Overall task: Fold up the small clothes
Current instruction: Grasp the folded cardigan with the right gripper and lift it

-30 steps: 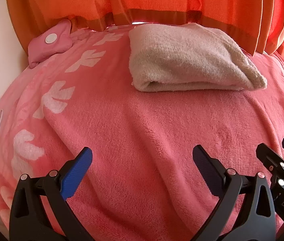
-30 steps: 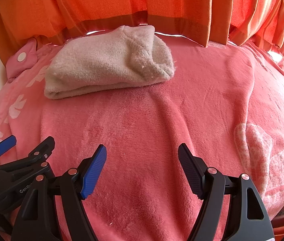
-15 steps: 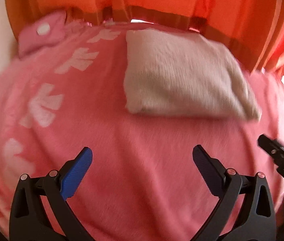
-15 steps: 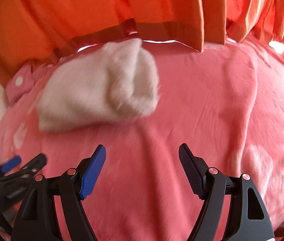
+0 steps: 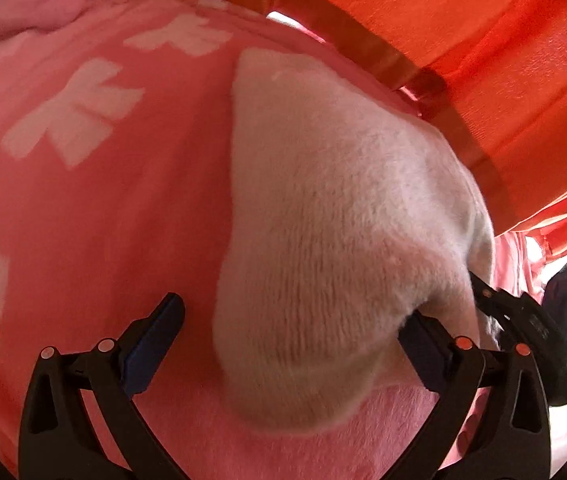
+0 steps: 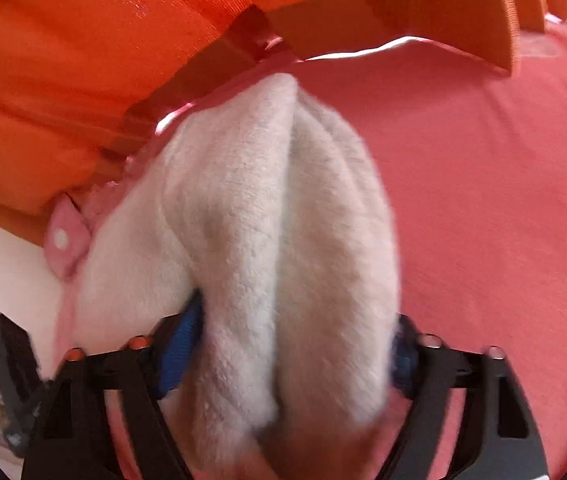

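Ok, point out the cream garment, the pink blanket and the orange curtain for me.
cream garment (image 5: 323, 220): left wrist view, middle of its knit top face.
pink blanket (image 6: 503, 200): right wrist view, bare stretch right of the garment.
orange curtain (image 5: 483, 40): left wrist view, upper fabric panel.
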Demonstrator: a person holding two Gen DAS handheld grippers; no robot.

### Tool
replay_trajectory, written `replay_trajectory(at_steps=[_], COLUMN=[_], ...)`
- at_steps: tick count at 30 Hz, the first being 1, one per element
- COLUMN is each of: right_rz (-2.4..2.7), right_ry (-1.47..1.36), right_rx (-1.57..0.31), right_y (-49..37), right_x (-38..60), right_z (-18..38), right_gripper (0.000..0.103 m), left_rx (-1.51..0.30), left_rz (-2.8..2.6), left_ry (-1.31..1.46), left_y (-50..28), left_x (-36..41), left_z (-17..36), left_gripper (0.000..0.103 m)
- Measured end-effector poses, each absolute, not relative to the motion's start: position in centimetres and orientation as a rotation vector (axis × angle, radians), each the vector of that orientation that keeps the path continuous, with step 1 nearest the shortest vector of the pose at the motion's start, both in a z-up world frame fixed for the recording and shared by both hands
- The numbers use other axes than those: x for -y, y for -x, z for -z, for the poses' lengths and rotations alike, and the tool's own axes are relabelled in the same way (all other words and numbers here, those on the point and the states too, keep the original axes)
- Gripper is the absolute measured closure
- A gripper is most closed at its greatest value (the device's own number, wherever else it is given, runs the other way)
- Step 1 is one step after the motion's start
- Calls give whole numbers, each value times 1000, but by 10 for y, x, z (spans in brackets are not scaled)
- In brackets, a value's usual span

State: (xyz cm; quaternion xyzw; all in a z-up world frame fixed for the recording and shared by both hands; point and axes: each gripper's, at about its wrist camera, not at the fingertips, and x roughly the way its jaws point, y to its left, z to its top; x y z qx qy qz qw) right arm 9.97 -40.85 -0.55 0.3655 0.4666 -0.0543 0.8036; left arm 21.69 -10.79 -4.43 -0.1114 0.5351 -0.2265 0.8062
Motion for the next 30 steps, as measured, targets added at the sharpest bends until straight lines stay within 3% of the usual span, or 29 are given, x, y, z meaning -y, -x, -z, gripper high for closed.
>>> replay_trajectory(at_steps=[1, 4, 6, 8, 11, 12, 16, 17, 18, 21, 23, 25, 30], right_rz=[115, 47, 39, 143, 250, 228, 248, 230, 207, 204, 173, 157, 20], right_ry=[-752, -677, -637, -561, -688, -744, -744, -715, -711, -726, -837, -934, -949], right_rx=[-991, -856, -774, -796, -1011, -959, -877, -872, -878, -953, -1014, -986, -835], right_y=[-101, -88, -65, -51, -50, -40, -22, -24, -29, -45, -54, -52, -44], right_x=[408, 400, 394, 392, 415, 420, 417, 414, 413, 418, 422, 422, 401], right_z=[-3, -61, -92, -81, -2, 1, -37, -41, -39, -15, 14, 20, -26], right_gripper=[67, 77, 78, 76, 74, 73, 59, 52, 39, 34, 42, 63, 71], left_rx=[-1117, -980, -894, -875, -959, -1006, -1012, -1021, -1065, -1207, -1149, -1102, -986], left_rz=[502, 579, 627, 618, 537, 519, 497, 506, 534, 607, 587, 547, 497], left_ry=[210, 121, 77, 12, -83, -72, 11, 46, 121, 335, 227, 84, -70], left_y=[-215, -201, -182, -172, -169, -167, -149, -145, -142, -137, -133, -136, -159], left_x=[111, 119, 122, 130, 142, 140, 117, 109, 102, 98, 110, 124, 120], left_z=[37, -3, -33, -38, -7, 5, 4, 6, 13, 51, 52, 43, 8], left_gripper=[6, 10, 9, 8, 8, 8, 5, 5, 5, 5, 5, 9, 8])
